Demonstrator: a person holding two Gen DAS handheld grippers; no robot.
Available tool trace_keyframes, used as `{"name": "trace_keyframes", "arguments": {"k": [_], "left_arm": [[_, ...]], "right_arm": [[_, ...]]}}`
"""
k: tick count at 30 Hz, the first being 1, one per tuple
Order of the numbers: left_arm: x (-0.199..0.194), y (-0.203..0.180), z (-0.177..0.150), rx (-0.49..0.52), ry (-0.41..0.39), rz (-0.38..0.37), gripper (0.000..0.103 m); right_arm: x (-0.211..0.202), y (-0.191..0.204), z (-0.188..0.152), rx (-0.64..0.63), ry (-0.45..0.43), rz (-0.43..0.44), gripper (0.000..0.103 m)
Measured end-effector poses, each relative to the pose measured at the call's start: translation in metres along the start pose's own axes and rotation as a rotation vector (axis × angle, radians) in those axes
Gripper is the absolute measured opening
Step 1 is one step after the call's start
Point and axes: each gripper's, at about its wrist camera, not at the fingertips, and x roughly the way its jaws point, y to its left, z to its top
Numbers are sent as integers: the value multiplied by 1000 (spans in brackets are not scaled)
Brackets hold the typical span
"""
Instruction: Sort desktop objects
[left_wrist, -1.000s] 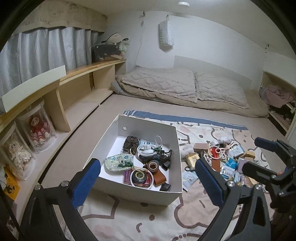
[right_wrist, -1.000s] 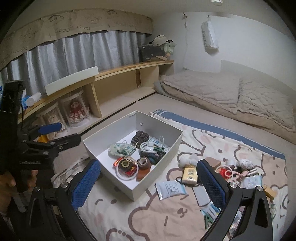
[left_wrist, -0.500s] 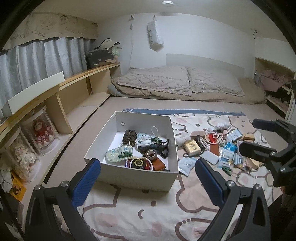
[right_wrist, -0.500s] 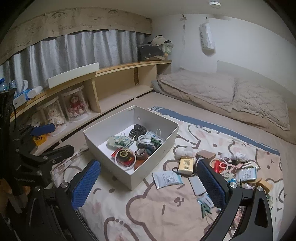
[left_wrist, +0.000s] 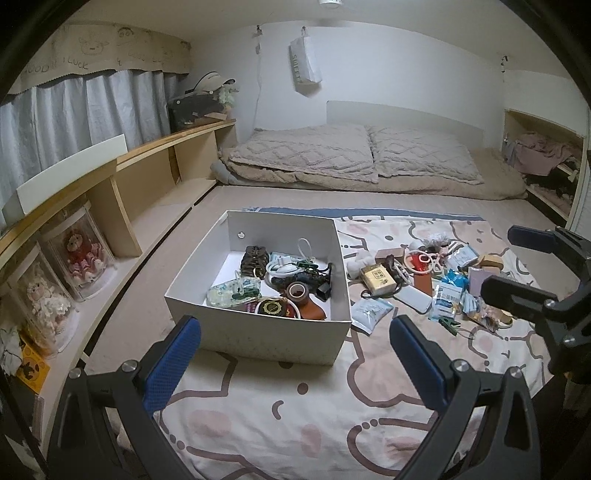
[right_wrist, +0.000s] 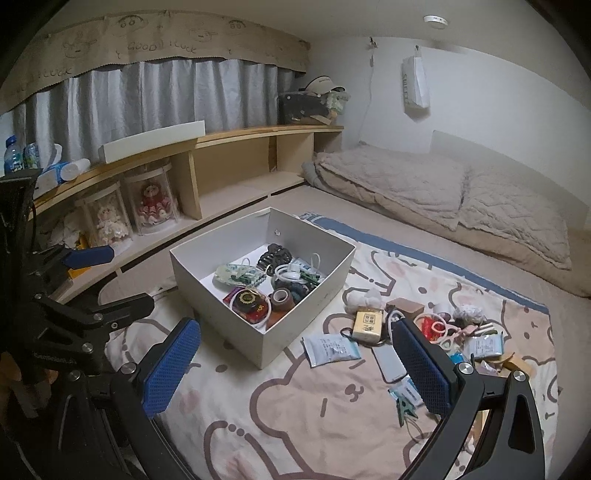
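Note:
A white box (left_wrist: 258, 338) stands on the patterned blanket and holds several small items, among them a tape roll (left_wrist: 297, 291) and a white cable. It also shows in the right wrist view (right_wrist: 221, 295). A pile of loose items lies to its right: a yellow packet (left_wrist: 378, 278), white sachets (left_wrist: 369, 312) and a pink ring (left_wrist: 417, 260). My left gripper (left_wrist: 295, 365) is open and empty, held back in front of the box. My right gripper (right_wrist: 295, 369) is open and empty, above the blanket before the pile (right_wrist: 436, 332).
A wooden shelf (left_wrist: 122, 173) with doll cases (left_wrist: 79, 254) runs along the left. Bedding (left_wrist: 351, 158) lies at the back. The patterned blanket (left_wrist: 295, 424) covers the foreground.
Both grippers have drawn back and risen, so the box and the pile look smaller and farther. Both stay open and empty.

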Motion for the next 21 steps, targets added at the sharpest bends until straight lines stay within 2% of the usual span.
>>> {"name": "trace_keyframes", "arguments": {"k": [21], "left_arm": [[-5,3,-1,17,-19,17,103]], "right_arm": [[7,6,-1,-19,31,-24,103]]}}
